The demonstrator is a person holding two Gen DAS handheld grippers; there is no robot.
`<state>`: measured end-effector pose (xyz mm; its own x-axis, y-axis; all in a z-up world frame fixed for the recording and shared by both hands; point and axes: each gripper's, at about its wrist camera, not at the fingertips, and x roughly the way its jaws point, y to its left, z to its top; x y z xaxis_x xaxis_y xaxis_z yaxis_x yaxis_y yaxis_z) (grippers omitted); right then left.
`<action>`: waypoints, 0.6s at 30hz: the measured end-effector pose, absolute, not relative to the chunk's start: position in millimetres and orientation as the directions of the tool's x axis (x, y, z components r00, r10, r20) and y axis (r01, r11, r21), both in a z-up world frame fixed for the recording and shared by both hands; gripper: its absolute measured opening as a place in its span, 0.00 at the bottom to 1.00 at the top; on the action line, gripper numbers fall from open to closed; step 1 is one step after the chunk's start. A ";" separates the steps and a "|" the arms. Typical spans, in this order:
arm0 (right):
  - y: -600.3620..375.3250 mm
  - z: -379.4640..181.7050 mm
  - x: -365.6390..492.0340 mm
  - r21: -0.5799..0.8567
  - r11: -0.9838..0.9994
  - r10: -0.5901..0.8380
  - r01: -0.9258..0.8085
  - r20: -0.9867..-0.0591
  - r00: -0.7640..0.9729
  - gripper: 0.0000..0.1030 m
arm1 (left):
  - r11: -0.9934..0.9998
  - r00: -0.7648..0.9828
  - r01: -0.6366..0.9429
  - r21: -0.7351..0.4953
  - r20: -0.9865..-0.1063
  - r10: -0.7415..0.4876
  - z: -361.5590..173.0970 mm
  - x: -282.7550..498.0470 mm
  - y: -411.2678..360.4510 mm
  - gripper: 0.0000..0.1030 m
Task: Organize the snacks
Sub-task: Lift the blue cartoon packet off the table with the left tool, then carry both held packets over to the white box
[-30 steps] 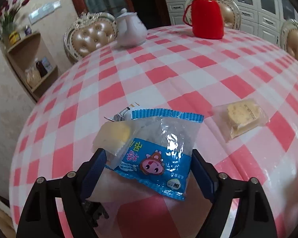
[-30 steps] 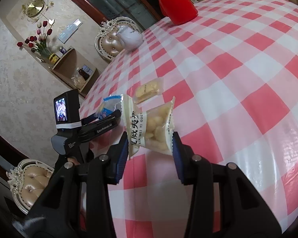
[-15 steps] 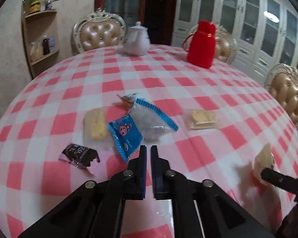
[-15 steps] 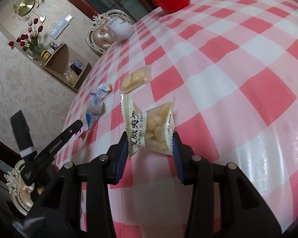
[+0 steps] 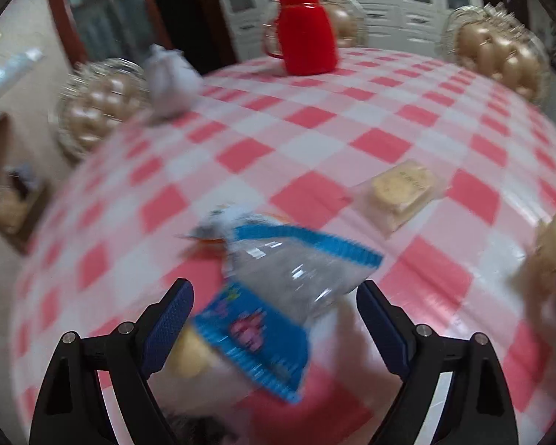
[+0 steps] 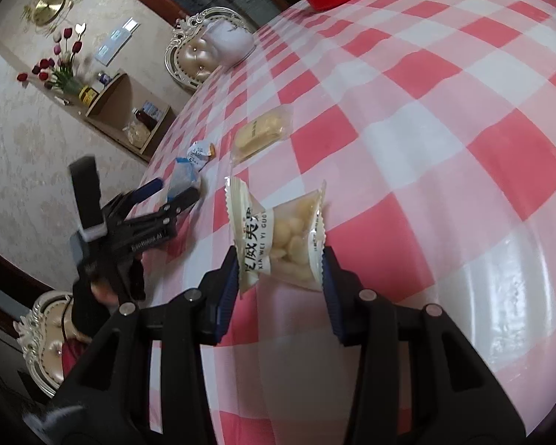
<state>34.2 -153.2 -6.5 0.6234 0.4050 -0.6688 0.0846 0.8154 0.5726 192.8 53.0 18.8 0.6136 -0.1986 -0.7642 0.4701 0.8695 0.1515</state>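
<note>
The left wrist view is blurred. A blue-and-clear snack packet (image 5: 278, 296) sits between the fingers of my left gripper (image 5: 274, 289). The jaws are opening and stand wide, and the pads do not press on it. A yellow cake in a clear wrapper (image 5: 189, 352) shows under the packet's left corner. My right gripper (image 6: 280, 259) is shut on a white packet of pale nuts (image 6: 281, 237), held above the checked tablecloth (image 6: 444, 148). In the right wrist view my left gripper (image 6: 174, 191) is at the left, by the blue packet (image 6: 181, 178).
A wrapped biscuit (image 5: 400, 193) (image 6: 259, 133) and a small white-and-orange packet (image 5: 218, 226) (image 6: 200, 150) lie beyond the blue packet. A red jug (image 5: 307, 37) and a white teapot (image 5: 170, 81) stand at the table's far side. Padded chairs ring the table.
Half a second ago my left gripper was shut and drawn back from the snacks. Now it is close in again with its jaws wide around the blue packet. The right gripper keeps its hold.
</note>
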 end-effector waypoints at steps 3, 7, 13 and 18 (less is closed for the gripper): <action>-152.8 -6.7 34.8 0.582 0.809 0.416 0.080 -0.664 0.621 0.45 | 0.856 0.589 0.498 0.135 -0.778 -0.219 9.8 196.8 48.6 0.76; -150.4 -5.8 33.8 0.569 0.819 0.410 0.071 -0.668 0.621 0.45 | 0.895 0.580 0.446 0.005 -0.763 -0.284 16.4 192.6 66.5 0.47; -150.9 -4.0 34.4 0.563 0.824 0.404 0.063 -0.663 0.630 0.45 | 0.951 0.615 0.306 -0.049 -0.752 -0.237 20.7 160.4 74.3 0.45; -151.7 -1.7 31.3 0.564 0.824 0.402 0.053 -0.648 0.647 0.45 | 0.959 0.654 0.274 -0.078 -0.716 -0.245 31.4 99.9 49.9 0.45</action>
<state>31.3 -151.7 -1.7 0.6465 0.4019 -0.6485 0.0531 0.8242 0.5638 99.9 49.9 31.4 0.6541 -0.2450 -0.7156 0.2739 0.9586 -0.0778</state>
